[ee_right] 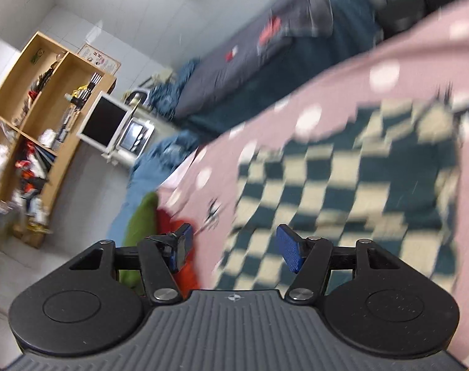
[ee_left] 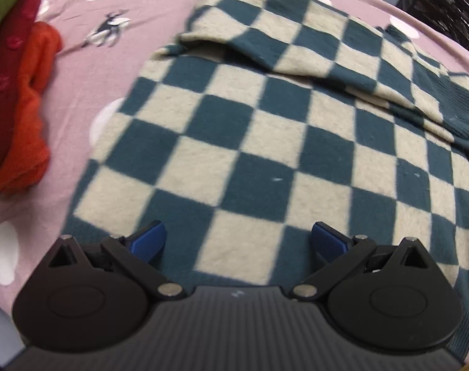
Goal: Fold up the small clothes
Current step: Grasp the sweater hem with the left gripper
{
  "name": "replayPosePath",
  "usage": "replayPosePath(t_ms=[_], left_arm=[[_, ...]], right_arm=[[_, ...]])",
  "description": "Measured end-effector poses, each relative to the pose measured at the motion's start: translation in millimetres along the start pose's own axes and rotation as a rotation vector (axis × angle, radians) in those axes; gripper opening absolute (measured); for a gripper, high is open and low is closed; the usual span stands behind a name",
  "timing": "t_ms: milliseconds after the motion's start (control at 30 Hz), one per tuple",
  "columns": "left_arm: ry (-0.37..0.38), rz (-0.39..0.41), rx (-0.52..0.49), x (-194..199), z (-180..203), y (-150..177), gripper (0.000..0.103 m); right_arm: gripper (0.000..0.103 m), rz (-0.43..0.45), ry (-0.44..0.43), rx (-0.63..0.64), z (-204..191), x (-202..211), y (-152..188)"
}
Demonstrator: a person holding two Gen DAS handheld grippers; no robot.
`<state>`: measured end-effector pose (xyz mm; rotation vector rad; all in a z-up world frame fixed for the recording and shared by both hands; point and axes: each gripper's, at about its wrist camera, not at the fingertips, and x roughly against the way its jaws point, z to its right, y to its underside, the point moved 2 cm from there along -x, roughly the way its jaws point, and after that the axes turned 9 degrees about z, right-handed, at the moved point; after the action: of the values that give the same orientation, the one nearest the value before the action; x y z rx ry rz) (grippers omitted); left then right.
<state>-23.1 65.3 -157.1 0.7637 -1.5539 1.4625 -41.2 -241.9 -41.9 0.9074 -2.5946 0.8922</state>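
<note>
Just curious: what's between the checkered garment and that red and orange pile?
Only bare pink spotted bedcover separates the checkered garment from the red and orange pile, seen in the left wrist view.

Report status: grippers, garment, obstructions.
Left gripper open, empty. Right gripper open, empty. Checkered garment partly folded on pink cover. Nothing in the way.

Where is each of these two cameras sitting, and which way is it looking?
Left wrist: rides the left gripper, looking steeply down on the checkered garment; open blue fingertips show.
Right wrist: rides the right gripper, tilted, facing across the pink spotted cover toward a wooden shelf; open fingertips show.
Shared: garment, pink cover, red and green clothes.
</note>
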Motion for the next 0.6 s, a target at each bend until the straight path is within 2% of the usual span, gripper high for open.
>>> replayPosePath(t_ms=[67, 133, 300, 367, 433, 600], left_arm=[[-0.027, 0.002, 0.013, 4.0, -16.5, 3.8, 0.103], [-0.061, 0.002, 0.016, 6.6, -35.6, 8.8, 0.103], [-0.101, 0.008, 0.032, 15.5, -79.4, 23.7, 0.103], [-0.101, 0.003, 0.033, 18.1, -90.6, 27.5, 0.103], [-0.084, 0.006, 0.015, 21.4, -98.0, 30.1, 0.103], [-0.028, 0.031, -0.048, 38.3, -114.2, 35.5, 0.103]], right_arm=[[0.101, -0.049, 0.001, 0.046, -4.3, 9.8, 11.7], [0.103, -0.078, 0.047, 0.123, 0.0, 20.9, 21.2], [0.103, -0.208, 0.253, 0.275, 30.4, 48.5, 54.6], [0.103, -0.235, 0.277, 0.291, 42.5, 59.0, 69.3], [0.097, -0.247, 0.304, 0.302, 50.2, 64.8, 82.5], [0.097, -0.293, 0.359, 0.358, 57.0, 66.2, 110.1]])
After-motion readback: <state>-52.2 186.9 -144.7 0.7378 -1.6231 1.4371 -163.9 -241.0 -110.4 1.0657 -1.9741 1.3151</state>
